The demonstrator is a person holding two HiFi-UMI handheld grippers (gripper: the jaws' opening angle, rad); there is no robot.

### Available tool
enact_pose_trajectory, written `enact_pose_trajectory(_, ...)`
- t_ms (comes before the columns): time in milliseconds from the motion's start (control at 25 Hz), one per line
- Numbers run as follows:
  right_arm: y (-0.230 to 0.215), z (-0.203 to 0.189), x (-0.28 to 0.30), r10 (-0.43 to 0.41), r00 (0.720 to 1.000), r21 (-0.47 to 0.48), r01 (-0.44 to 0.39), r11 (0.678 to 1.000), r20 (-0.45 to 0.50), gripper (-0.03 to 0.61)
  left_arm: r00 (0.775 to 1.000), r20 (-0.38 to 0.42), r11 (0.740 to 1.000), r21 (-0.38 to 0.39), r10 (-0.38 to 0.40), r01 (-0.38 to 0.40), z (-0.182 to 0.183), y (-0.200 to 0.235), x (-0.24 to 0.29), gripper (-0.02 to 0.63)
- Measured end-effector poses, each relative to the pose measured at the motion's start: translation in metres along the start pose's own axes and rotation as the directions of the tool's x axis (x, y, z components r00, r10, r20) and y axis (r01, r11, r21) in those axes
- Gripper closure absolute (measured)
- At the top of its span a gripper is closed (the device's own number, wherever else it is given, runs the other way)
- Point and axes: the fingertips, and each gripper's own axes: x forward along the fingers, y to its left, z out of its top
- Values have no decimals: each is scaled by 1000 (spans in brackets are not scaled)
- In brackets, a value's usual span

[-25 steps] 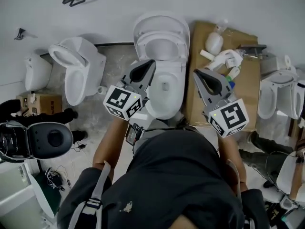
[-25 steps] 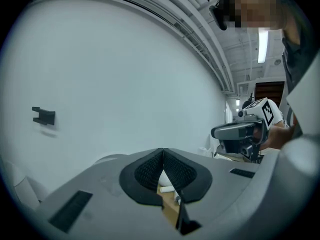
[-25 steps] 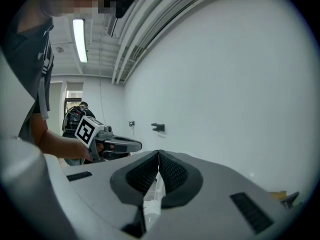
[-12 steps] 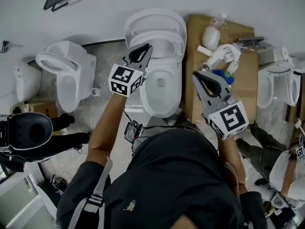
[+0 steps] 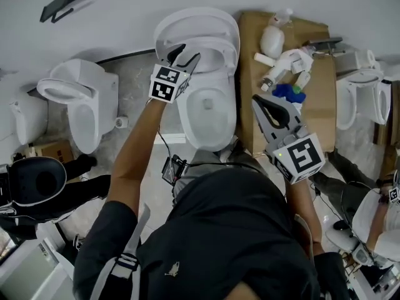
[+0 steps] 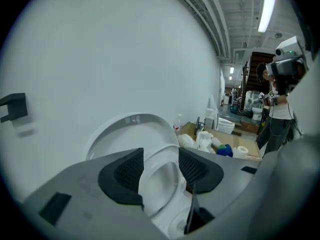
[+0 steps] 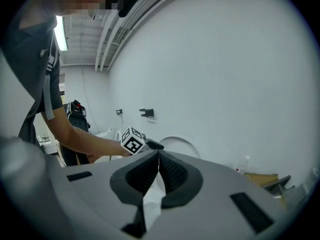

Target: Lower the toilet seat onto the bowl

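A white toilet stands against the wall; its bowl (image 5: 206, 111) faces me. The lid (image 5: 187, 20) leans back on the wall, and the seat (image 5: 212, 55) stands raised in front of it. My left gripper (image 5: 182, 53) reaches to the seat's left side. Its jaws have just been opening and now stand open, with the seat's rim (image 6: 157, 171) between the pads (image 6: 127, 171); I cannot tell whether a pad touches it. My right gripper (image 5: 259, 100) hangs shut and empty to the right of the bowl, over the cardboard. In the right gripper view its jaws (image 7: 158, 156) meet.
A second toilet (image 5: 81, 102) stands to the left, a third (image 5: 359, 99) at the far right. Flat cardboard (image 5: 315, 111) beside the bowl carries a bottle, fittings and a blue object. A black seat unit (image 5: 37, 180) sits at the lower left. People stand at the right edge.
My left gripper travelled from the bowl's front up to the raised seat and its jaws went from shut to open around the rim. The right gripper barely shifted.
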Motion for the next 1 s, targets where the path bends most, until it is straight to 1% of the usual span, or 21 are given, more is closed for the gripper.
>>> enact_pose_trajectory(200,-2,-5,3,-21,1000,10,21,1000,-10,571,997,-63,997,73,35,-30,-17,17,28,364)
enact_pose_trajectory(320,-6,-12,5,-38,997,25,40,999,-61,571,995,-89,993,112,50,-40,-26,28,43,359)
enact_pose_trajectory(480,-7,-13,10,-40,996,30,43,999,-79,571,991,-107,986,154,83,-66,-37,42,58,362)
enact_pose_trajectory(520,-7,-12,11,-36,997,27,38,999,-69,571,990,-105,983,165,97,-78,-37,45,60,369)
enact_pose_trajectory(600,-7,-11,13,-23,999,21,24,999,-44,571,988,-93,975,194,124,-104,-37,50,60,451)
enact_pose_trajectory(680,-7,-15,13,-17,999,25,19,1000,-50,571,989,-78,965,238,129,-108,-38,51,59,466)
enact_pose_trajectory(800,-9,-21,14,-13,997,34,15,999,-74,571,990,-76,948,306,118,-90,-40,49,57,485)
enact_pose_trajectory(880,-9,-19,16,-9,997,33,12,999,-72,571,991,-84,948,311,104,-74,-41,46,56,488)
enact_pose_trajectory(1000,-9,-21,19,5,997,33,-2,999,-73,571,991,-87,949,306,103,-72,-41,43,54,489)
